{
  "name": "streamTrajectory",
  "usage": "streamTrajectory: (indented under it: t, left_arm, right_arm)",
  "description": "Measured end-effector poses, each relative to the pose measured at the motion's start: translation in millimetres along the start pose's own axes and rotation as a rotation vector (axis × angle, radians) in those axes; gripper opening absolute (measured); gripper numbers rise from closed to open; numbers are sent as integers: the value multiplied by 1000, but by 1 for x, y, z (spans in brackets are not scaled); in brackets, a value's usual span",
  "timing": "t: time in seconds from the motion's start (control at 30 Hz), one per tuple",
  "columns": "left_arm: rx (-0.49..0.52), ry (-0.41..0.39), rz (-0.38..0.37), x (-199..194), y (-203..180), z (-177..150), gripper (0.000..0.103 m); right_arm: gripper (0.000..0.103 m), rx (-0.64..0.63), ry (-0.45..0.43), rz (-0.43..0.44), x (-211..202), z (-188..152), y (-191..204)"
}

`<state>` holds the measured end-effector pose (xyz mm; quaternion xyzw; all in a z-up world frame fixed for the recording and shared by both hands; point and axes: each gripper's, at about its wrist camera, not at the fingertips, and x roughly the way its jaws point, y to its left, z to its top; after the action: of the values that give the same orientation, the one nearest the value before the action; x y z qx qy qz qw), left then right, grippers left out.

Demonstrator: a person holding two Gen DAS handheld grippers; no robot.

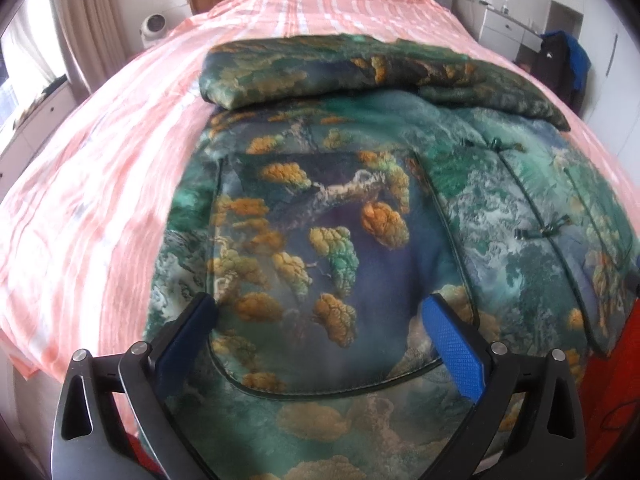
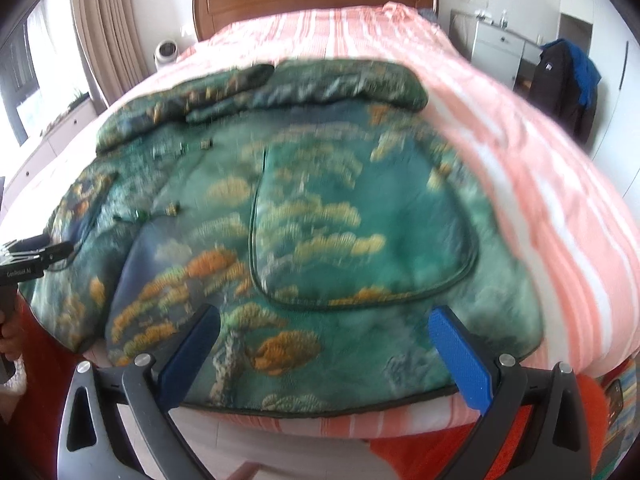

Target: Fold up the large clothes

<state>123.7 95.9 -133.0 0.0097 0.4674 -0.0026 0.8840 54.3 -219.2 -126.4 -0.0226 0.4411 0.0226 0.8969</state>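
Left gripper (image 1: pixel 316 340): fingers (image 1: pixel 454 344) spread wide, nothing held, poised just above the padded jacket (image 1: pixel 320 220) near its bottom hem. Directly beneath and ahead of those fingers, a large patch pocket (image 1: pixel 316 264) with dark piping; beyond it, the folded-over sleeves (image 1: pixel 360 76) lying crosswise at the far end. Off to the right of the fingers, the front opening with its knot buttons (image 1: pixel 536 232).

Right gripper (image 2: pixel 324 354): fingers (image 2: pixel 460 356) likewise wide apart and empty, hovering over the hem (image 2: pixel 320 406), which ran straight across between and below the tips, at the near edge of the bed (image 2: pixel 540 184). Just ahead, the other patch pocket (image 2: pixel 360 232); to the left of the fingers, the button line, and further left the left gripper's body seen at the frame edge, over the jacket's other half.

Long axis of the jacket: away from both pairs of fingers, hem nearest, collar end farthest, toward the headboard (image 2: pixel 316 0). Each gripper nearest its own half of the hem, so probably a matched pair of hem grasps called for, then a lift away toward the sleeves. Right view blurred, so fine detail there uncertain.
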Motion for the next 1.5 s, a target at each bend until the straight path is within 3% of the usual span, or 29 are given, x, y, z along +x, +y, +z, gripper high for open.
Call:
streamTrajectory:
  t: [0.1, 0.4, 1.27, 1.5]
  left_arm:
    - [-16, -29, 8, -11, 5, 5, 103]
    - [-50, -68, 17, -37, 20, 10, 103]
    - [-71, -36, 55, -47, 39, -6, 103]
    - [-157, -5, 57, -46, 63, -19, 103]
  right_arm:
    - [103, -1, -34, -4, -8, 3, -1]
    - [103, -11, -21, 6, -6, 0, 3]
    - [103, -15, -47, 0, -15, 1, 3]
    - [103, -3, -46, -1, -15, 2, 0]
